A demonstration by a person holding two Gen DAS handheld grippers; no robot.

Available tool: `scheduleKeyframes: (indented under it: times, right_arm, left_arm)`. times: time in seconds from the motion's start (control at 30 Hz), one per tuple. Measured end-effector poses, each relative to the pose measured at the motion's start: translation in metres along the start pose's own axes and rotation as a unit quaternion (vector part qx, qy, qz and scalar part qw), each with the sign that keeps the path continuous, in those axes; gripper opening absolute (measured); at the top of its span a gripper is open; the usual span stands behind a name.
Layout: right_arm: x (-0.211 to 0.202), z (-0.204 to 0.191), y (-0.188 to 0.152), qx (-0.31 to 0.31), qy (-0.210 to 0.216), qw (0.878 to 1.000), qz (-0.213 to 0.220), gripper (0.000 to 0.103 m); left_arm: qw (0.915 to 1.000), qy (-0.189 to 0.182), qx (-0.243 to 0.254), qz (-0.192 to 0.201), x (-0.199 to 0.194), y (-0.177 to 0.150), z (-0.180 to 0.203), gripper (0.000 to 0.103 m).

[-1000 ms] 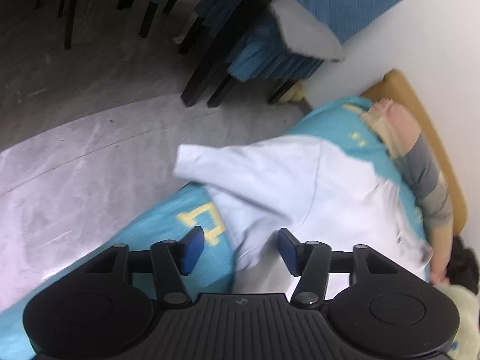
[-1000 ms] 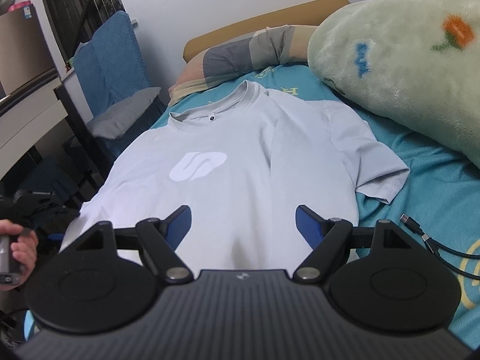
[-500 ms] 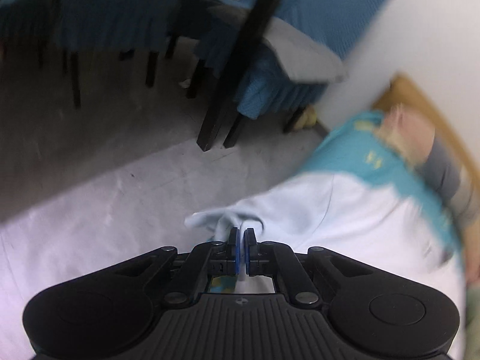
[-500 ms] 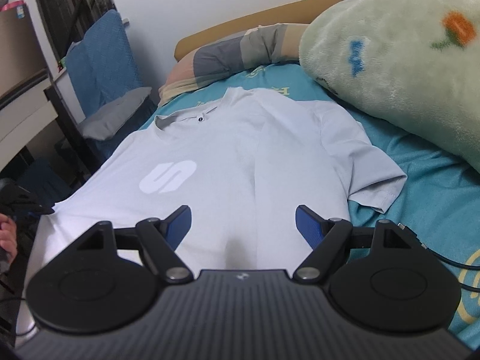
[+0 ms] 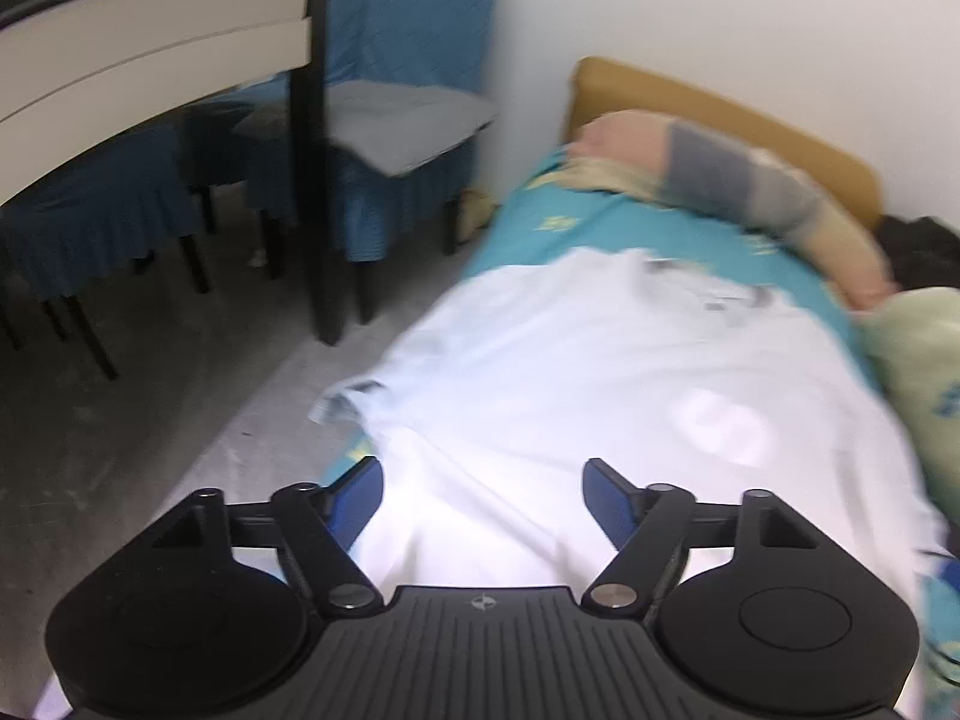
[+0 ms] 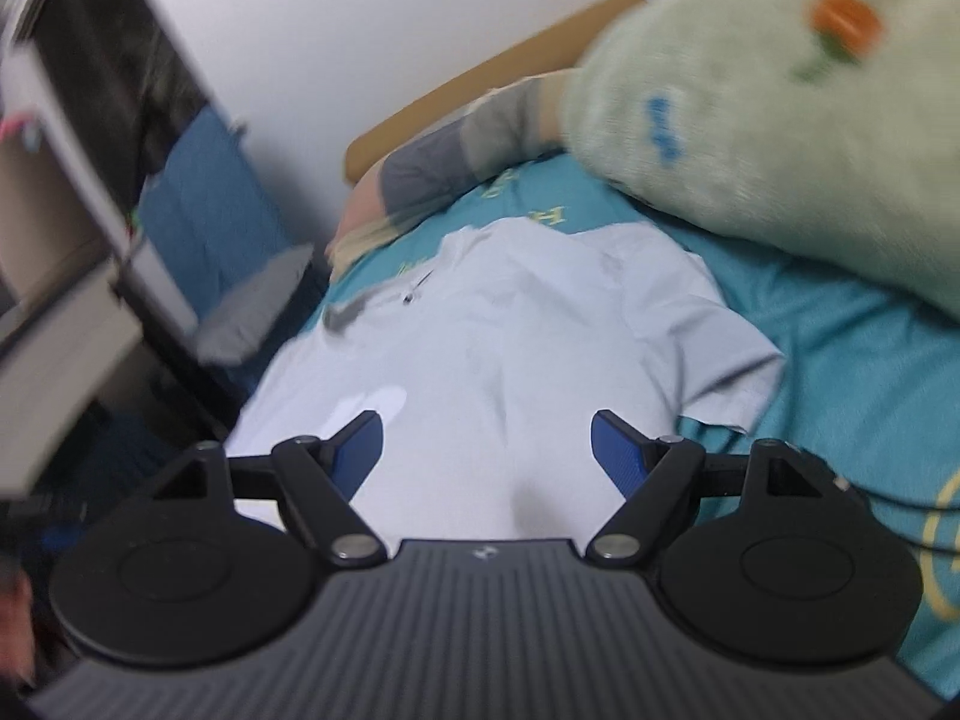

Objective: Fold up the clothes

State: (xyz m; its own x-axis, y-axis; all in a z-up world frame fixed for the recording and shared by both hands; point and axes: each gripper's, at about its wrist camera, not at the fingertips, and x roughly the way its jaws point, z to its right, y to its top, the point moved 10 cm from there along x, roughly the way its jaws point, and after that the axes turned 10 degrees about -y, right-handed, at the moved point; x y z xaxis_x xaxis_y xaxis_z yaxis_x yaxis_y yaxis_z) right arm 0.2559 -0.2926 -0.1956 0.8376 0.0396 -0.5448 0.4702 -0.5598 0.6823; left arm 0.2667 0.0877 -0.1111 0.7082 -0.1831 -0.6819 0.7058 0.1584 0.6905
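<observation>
Right now, starting at the left, I see the dining table (image 5: 150, 42) and the blue-covered chair (image 5: 396, 120) standing on the floor beside the bed, well clear of my work. My left gripper (image 5: 483, 495) hangs low over the near hem of the white T-shirt (image 5: 600, 396), its fingers spread wide apart with nothing between them. The shirt lies face up on the teal bedsheet (image 5: 630, 228), collar toward the striped pillow (image 5: 738, 180) and headboard (image 5: 720, 102); I take it that it has been laid flat so the sides can be turned in cleanly.

Moving right, my right gripper (image 6: 486, 444) also hovers above the lower part of the shirt, its fingers likewise apart and empty. Both sit near the hem, which I judge suits a two-handed pick for the first fold.

The views split the garment between them. Only the left one shows the left sleeve (image 5: 348, 399) bunched and spilling over the mattress edge toward the floor. Only the right one shows the right sleeve (image 6: 732, 372) spread flat on the sheet, the green plush cushion (image 6: 780, 138) crowding that side, and a dark cable (image 6: 900, 501) lying near my fingers.
</observation>
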Motion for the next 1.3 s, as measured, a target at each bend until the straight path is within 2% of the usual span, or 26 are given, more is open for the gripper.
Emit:
scheduleKeyframes:
  times: [0.07,0.17,0.27,0.4,0.53,0.6,0.77,0.83,0.9,0.93,1.03,1.07,1.13,1.23,1.3]
  right_arm:
    - [0.001,0.019,0.005,0.060,0.009,0.998,-0.010,0.081]
    - [0.014,0.044,0.005,0.143,0.020,0.989,-0.035,0.081]
    - [0.033,0.066,0.002,0.201,0.018,0.978,-0.055,0.081]
    - [0.060,0.088,-0.003,0.258,0.018,0.964,-0.063,0.080]
    - [0.079,0.088,0.010,0.282,0.049,0.957,-0.046,0.081]
    - [0.091,0.083,0.020,0.279,0.055,0.958,-0.034,0.081]
    - [0.123,0.064,0.037,0.198,0.007,0.980,-0.014,0.080]
    - [0.128,0.058,0.042,0.149,-0.036,0.988,-0.002,0.068]
    - [0.125,0.052,0.044,0.102,-0.087,0.991,0.013,0.032]
    - [0.120,0.048,0.045,0.080,-0.109,0.990,0.025,0.025]
    - [0.098,0.025,0.051,-0.003,-0.166,0.983,0.077,0.018]
    - [0.089,0.016,0.054,-0.035,-0.183,0.978,0.098,0.013]
    - [0.075,-0.007,0.058,-0.088,-0.200,0.967,0.134,0.012]
    - [0.071,-0.049,0.063,-0.169,-0.200,0.951,0.164,0.009]
    - [0.073,-0.086,0.061,-0.221,-0.182,0.942,0.172,0.008]
  left_arm:
    - [0.9996,-0.024,-0.009,0.010,-0.023,-0.010,0.022,0.081]
    - [0.9962,-0.070,-0.036,0.037,-0.047,-0.026,0.051,0.082]
    - [0.9924,-0.104,-0.054,0.038,-0.048,-0.042,0.070,0.082]
    - [0.9932,-0.102,-0.049,0.027,-0.034,-0.048,0.076,0.082]
    - [0.9917,-0.104,-0.063,0.041,-0.017,-0.038,0.073,0.082]
    - [0.9906,-0.105,-0.072,0.049,-0.008,-0.030,0.070,0.082]
    - [0.9904,-0.093,-0.079,0.065,0.009,-0.014,0.058,0.081]
    - [0.9908,-0.084,-0.084,0.065,0.014,-0.011,0.052,0.081]
    - [0.9903,-0.085,-0.089,0.064,0.014,-0.008,0.048,0.080]
    - [0.9902,-0.085,-0.089,0.066,0.013,-0.006,0.047,0.080]
    - [0.9910,-0.080,-0.075,0.077,0.003,0.000,0.045,0.080]
    - [0.9911,-0.078,-0.070,0.082,-0.001,0.001,0.044,0.080]
    - [0.9907,-0.078,-0.065,0.090,-0.009,0.004,0.043,0.080]
    - [0.9887,-0.082,-0.073,0.102,-0.019,0.010,0.036,0.080]
    - [0.9874,-0.077,-0.080,0.112,-0.025,0.014,0.027,0.080]
